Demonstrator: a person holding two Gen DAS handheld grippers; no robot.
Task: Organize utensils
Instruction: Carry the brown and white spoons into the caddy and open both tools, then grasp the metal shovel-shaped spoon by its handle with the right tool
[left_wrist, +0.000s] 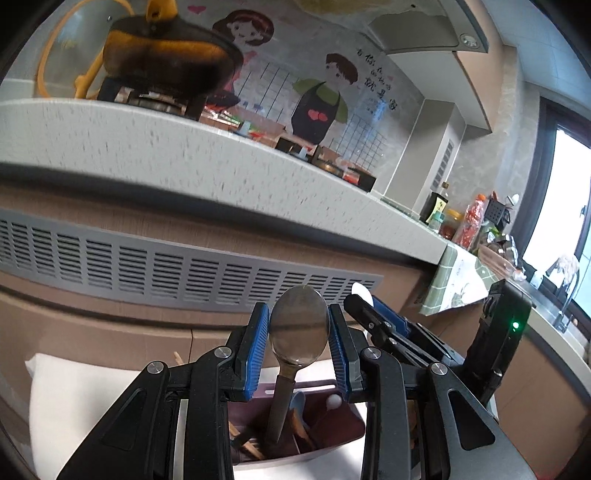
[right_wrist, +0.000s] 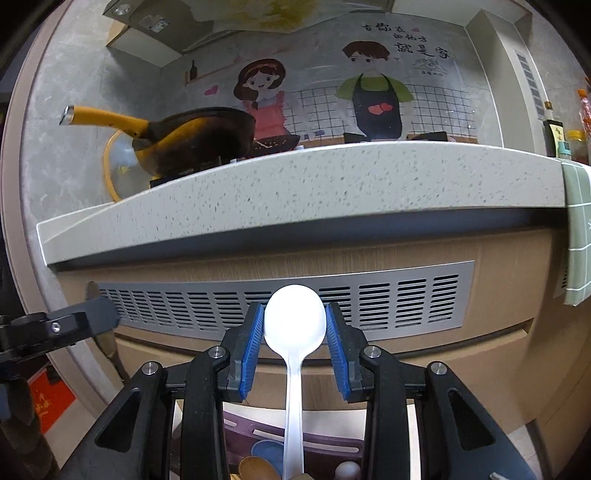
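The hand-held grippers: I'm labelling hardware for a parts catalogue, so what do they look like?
Both match. The left hand-held gripper and right hand-held gripper have black angular linkage arms with silver round pivot bolts and blue ribbed finger pads. A black block with a green light sits on the right one. No cables or sleeves show.

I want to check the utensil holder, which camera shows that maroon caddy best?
The left wrist view: the maroon caddy shows its dividers and compartments below the left claw, which grips the metal spoon. The right wrist view shows only a strip of its slotted wall.

Black tongs (left_wrist: 300, 334) — ribbed blue pads (right_wrist: 252, 349), silver screws.
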